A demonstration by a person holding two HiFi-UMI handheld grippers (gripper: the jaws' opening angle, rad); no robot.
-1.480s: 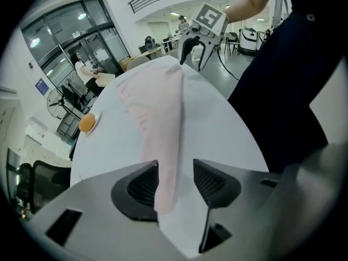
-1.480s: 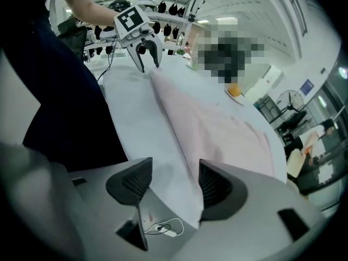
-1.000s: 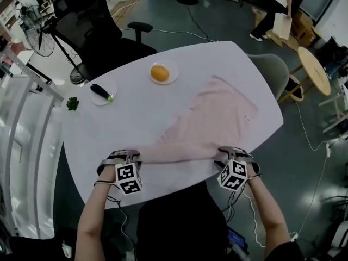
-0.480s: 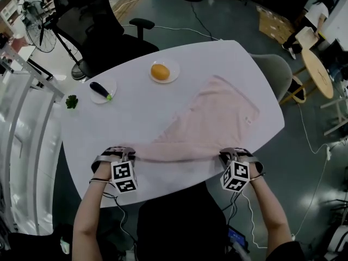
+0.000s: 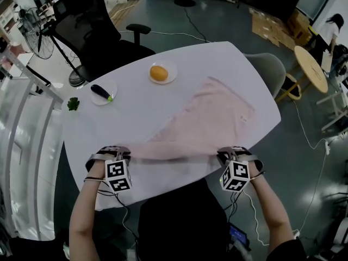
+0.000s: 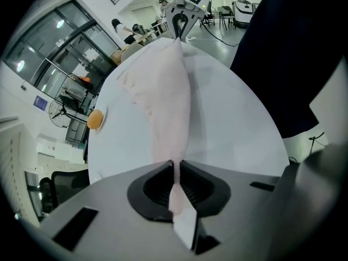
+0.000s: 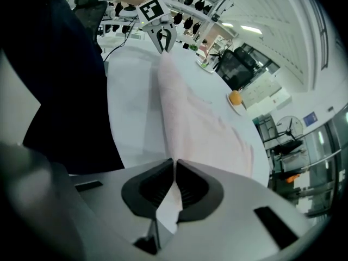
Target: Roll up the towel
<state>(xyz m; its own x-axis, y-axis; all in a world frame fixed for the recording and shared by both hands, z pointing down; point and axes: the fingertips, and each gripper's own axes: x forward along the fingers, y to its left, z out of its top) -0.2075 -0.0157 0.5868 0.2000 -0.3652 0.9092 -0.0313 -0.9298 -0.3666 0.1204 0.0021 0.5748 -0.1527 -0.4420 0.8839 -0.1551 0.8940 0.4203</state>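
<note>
While I look steeply down from the head view, the pink towel (image 5: 212,118) lies spread across the white table (image 5: 125,118), with its near edge stretched between my two grippers. My left gripper (image 5: 120,152) holds the near left corner and my right gripper (image 5: 231,152) the near right one. An orange (image 5: 159,73) sits on a plate (image 5: 171,68) at the far side.

Left gripper view — my jaws have just been closing and are clamped on a thin fold of towel. The cloth runs away to the other gripper.

Right gripper view — my jaws are pressed together on the towel's corner, and the edge casts a shadow on the table.
</note>
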